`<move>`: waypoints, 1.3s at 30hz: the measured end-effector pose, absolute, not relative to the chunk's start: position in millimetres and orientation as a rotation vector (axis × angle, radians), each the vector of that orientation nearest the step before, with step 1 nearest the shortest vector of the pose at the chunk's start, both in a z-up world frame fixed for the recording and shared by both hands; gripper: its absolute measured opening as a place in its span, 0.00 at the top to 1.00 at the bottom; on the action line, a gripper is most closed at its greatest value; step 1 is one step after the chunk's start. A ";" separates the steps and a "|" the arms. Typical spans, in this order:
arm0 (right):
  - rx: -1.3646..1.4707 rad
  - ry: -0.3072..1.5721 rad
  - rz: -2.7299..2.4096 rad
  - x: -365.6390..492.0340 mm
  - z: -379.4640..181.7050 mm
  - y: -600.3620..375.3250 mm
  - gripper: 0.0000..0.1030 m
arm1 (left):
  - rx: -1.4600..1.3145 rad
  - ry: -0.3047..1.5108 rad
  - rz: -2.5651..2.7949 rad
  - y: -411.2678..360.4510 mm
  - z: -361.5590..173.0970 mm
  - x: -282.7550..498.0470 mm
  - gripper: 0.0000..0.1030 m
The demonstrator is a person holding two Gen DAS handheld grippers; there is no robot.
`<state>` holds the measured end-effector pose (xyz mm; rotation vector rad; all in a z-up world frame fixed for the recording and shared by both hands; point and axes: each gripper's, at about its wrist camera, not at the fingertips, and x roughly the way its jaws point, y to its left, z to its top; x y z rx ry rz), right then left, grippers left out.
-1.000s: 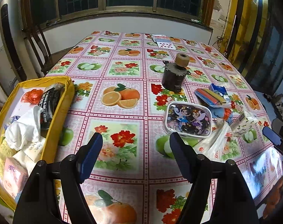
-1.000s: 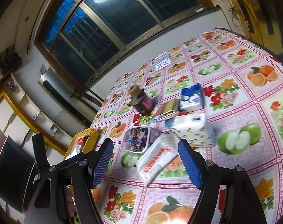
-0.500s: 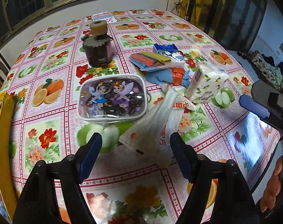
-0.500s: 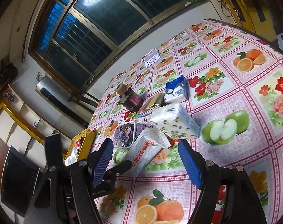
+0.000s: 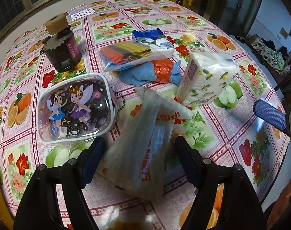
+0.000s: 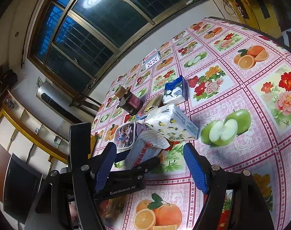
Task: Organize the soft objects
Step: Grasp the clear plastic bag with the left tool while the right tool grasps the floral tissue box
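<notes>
Left gripper (image 5: 138, 149) is spread wide, one finger each side of the near end of a clear plastic bag (image 5: 145, 145) with red print; contact with the bag can't be told. The bag lies flat on the fruit-print tablecloth (image 5: 212, 134), just beside a clear fairy pouch (image 5: 74, 107) and touching a lemon-print tissue pack (image 5: 207, 80). Behind them: a blue towel (image 5: 137, 74) under a packet of colored cloths (image 5: 130, 55), a blue tissue pack (image 5: 153, 38), a dark jar (image 5: 62, 51). Right gripper (image 6: 149, 164) is also spread wide, holding nothing, hovering above the table near the bag.
</notes>
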<state>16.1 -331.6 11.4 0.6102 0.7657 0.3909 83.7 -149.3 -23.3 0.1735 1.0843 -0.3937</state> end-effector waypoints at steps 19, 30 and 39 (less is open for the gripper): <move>0.435 0.735 0.298 33.4 21.2 -322.4 0.26 | 0.036 1.087 -0.450 -118.4 -15.2 61.8 0.63; 0.217 0.770 0.255 71.7 12.2 -296.3 0.05 | 0.022 1.076 -0.464 -104.1 -7.8 43.2 0.63; 0.162 0.781 0.145 80.5 -1.4 -276.6 0.08 | 0.023 1.094 -0.474 -109.4 -15.2 41.9 0.63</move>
